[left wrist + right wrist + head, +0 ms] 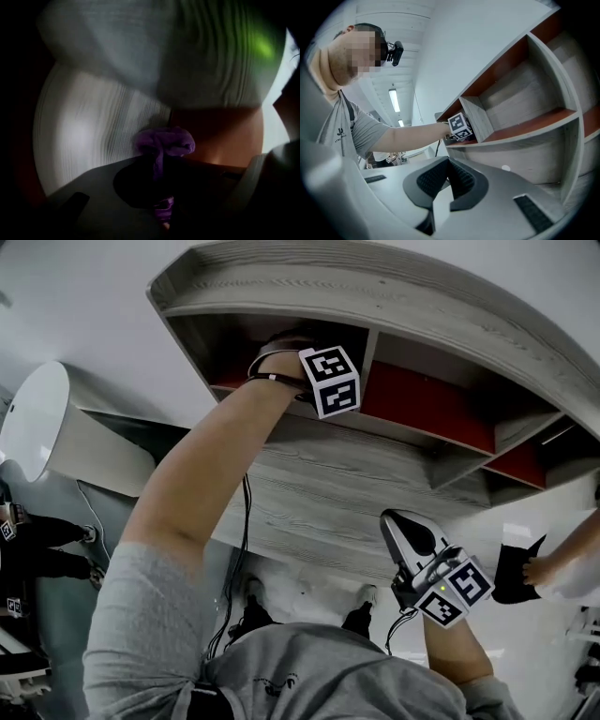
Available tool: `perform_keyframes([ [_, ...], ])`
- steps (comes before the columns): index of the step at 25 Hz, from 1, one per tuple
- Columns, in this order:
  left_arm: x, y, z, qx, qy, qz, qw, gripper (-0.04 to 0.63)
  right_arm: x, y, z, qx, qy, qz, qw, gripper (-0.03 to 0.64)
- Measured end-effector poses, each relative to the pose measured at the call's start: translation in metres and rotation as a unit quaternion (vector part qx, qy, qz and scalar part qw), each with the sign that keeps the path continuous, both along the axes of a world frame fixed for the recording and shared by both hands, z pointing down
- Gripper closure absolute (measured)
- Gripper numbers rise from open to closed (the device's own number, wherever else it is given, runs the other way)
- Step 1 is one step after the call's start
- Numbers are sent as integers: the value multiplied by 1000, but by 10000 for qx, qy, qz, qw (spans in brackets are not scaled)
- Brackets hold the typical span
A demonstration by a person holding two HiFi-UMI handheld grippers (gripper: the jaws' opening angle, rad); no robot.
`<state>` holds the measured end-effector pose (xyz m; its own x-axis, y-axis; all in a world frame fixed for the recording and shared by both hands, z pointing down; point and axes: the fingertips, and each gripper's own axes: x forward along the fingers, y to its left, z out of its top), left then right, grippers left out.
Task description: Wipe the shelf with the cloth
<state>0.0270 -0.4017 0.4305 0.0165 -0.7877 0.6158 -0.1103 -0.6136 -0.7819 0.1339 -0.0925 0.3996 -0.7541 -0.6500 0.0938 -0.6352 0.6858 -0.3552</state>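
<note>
The grey wood shelf unit [375, 287] has red-brown boards inside. My left gripper reaches into its left compartment; in the head view only its marker cube [330, 381] and the arm show, and the jaws are hidden. In the left gripper view my left gripper [161, 161] is shut on a purple cloth [165, 140], bunched at the tips against the compartment's grey wall [93, 136] and red-brown board [220, 136]. My right gripper [401, 526] hangs below the shelf front, shut with nothing in it [449, 165]. The shelf [525, 136] and the left cube [459, 126] show in the right gripper view.
A white rounded unit [37, 418] stands at the left. A cable [246, 521] hangs from my left arm. Another person's hand with a dark gripper [525, 570] is at the right edge. The other compartments [422, 399] hold nothing I can see.
</note>
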Motion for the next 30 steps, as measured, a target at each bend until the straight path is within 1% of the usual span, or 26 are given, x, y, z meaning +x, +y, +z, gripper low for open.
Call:
perform_keyframes([
  [1,15,3,-1,-9,189,239,9995,525,2,0,0,8,5,13,10000,597],
  [3,41,11,-2,6,523,781,9956,522,5,1,0,8,19,42,10000,597],
  [4,49,13,-2,20,653,961,9932,522,7,2,1,-2,23,56,10000,596],
  [5,52,14,-2,12,826,1037,9912,522,8,2,2,-16,26,69,10000,596],
  [7,50,15,-4,-65,1377,1019,9852,520,10,3,2,-43,39,88,9999,597],
  [8,46,16,-8,-97,1721,973,9802,518,9,3,2,-51,47,93,9999,597],
  [9,39,17,-14,-112,2109,875,9735,518,7,3,1,-55,58,92,9999,597],
  [10,28,19,-23,-108,2552,694,9643,517,5,3,-1,-53,71,84,9999,597],
  [11,13,19,-33,-91,3056,416,9512,517,3,3,-2,-47,87,66,9999,597],
  [12,-7,20,-43,-67,3608,56,9326,518,0,3,-4,-42,102,42,9999,597],
  [13,-28,19,-54,-31,4177,-349,9079,518,-3,3,-5,-42,112,16,9999,597],
  [14,-51,18,-64,35,4723,-757,8782,518,-8,3,-7,-44,117,-12,9999,596],
  [16,-97,16,-85,298,5666,-1452,8106,520,-19,2,-9,-39,124,-89,9999,596],
  [17,-116,16,-96,477,6058,-1696,7759,520,-26,2,-11,-29,129,-137,9998,597],
  [18,-132,16,-108,682,6388,-1862,7434,520,-32,2,-12,-18,133,-189,9997,597],
  [19,-146,18,-120,910,6644,-1965,7153,518,-39,2,-13,-6,136,-239,9996,597],
  [20,-157,20,-130,1146,6836,-2028,6917,518,-45,2,-15,4,138,-284,9995,596],
  [22,-174,20,-145,1517,7119,-2139,6515,518,-55,2,-17,19,144,-352,9993,596],
  [23,-182,19,-148,1620,7245,-2216,6323,518,-59,3,-18,26,152,-375,9992,597],
  [24,-188,16,-149,1679,7357,-2298,6145,517,-62,3,-18,30,166,-393,9991,596],
  [25,-192,13,-150,1720,7442,-2369,6003,517,-63,3,-18,30,184,-402,9990,597],
  [26,-194,10,-151,1766,7494,-2416,5906,517,-63,4,-18,25,203,-404,9990,596],
  [27,-194,6,-153,1825,7521,-2438,5844,517,-62,4,-18,17,221,-397,9990,597],
  [28,-195,2,-156,1900,7526,-2439,5814,517,-60,5,-18,8,238,-381,9990,596],
  [29,-195,-2,-160,1993,7502,-2422,5821,516,-58,5,-18,0,253,-358,9990,597],
  [30,-194,-5,-163,2088,7459,-2385,5858,517,-55,6,-18,-5,266,-327,9991,597],
])
